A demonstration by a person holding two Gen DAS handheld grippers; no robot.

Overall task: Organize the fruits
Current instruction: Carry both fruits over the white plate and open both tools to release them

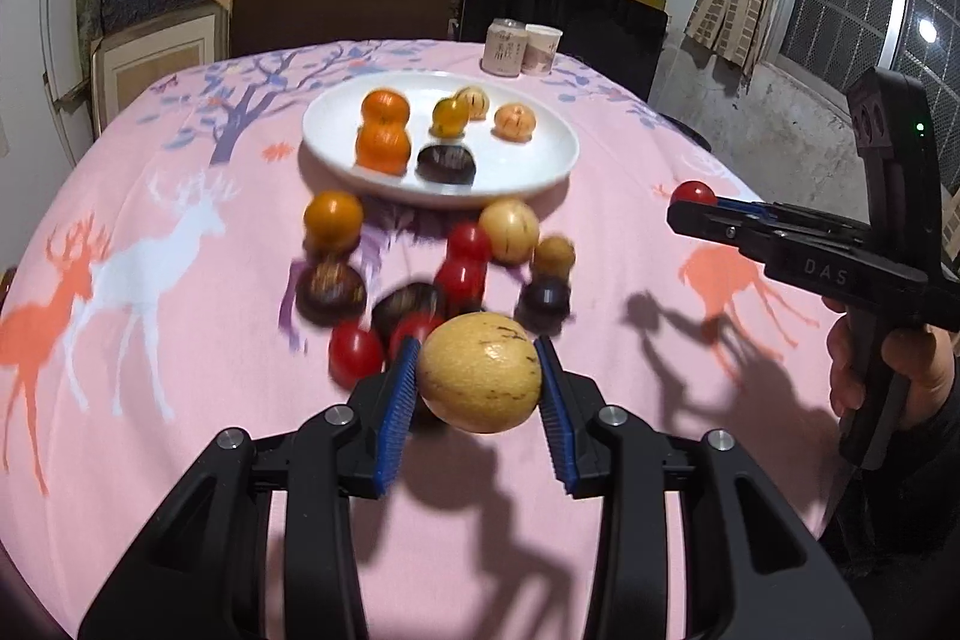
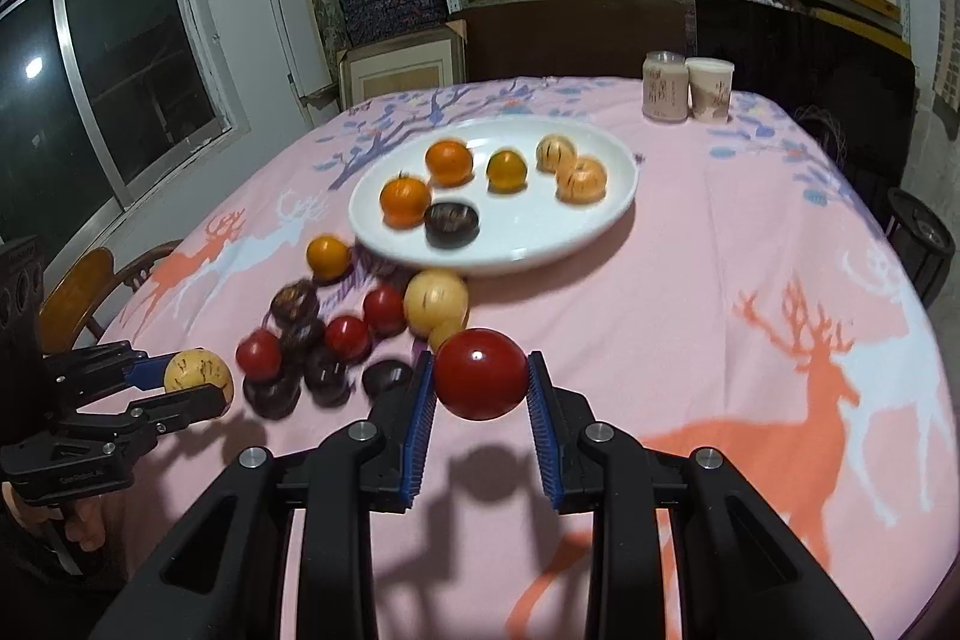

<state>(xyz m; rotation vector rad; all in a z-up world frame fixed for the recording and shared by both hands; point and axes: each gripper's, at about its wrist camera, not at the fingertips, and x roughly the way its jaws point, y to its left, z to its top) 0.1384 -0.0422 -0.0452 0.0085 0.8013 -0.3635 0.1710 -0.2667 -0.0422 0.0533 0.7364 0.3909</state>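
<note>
My left gripper (image 1: 478, 381) is shut on a pale yellow fruit (image 1: 478, 379) and holds it above the cloth, near the loose fruit pile (image 1: 444, 268). It also shows in the right wrist view (image 2: 198, 379). My right gripper (image 2: 481, 383) is shut on a red fruit (image 2: 481, 382), held above the cloth; it shows in the left wrist view (image 1: 696, 202) at the right. A white plate (image 1: 528, 172) holds several orange, yellow and dark fruits. The same plate (image 2: 540, 244) lies beyond the pile (image 2: 336, 334) in the right wrist view.
Two cups (image 1: 521, 47) stand behind the plate at the table's far edge, also in the right wrist view (image 2: 687, 88). A pink deer-print cloth (image 1: 180, 280) covers the table. Dark chairs and shelves of boxes stand beyond. A wooden chair (image 2: 78, 292) sits at the left.
</note>
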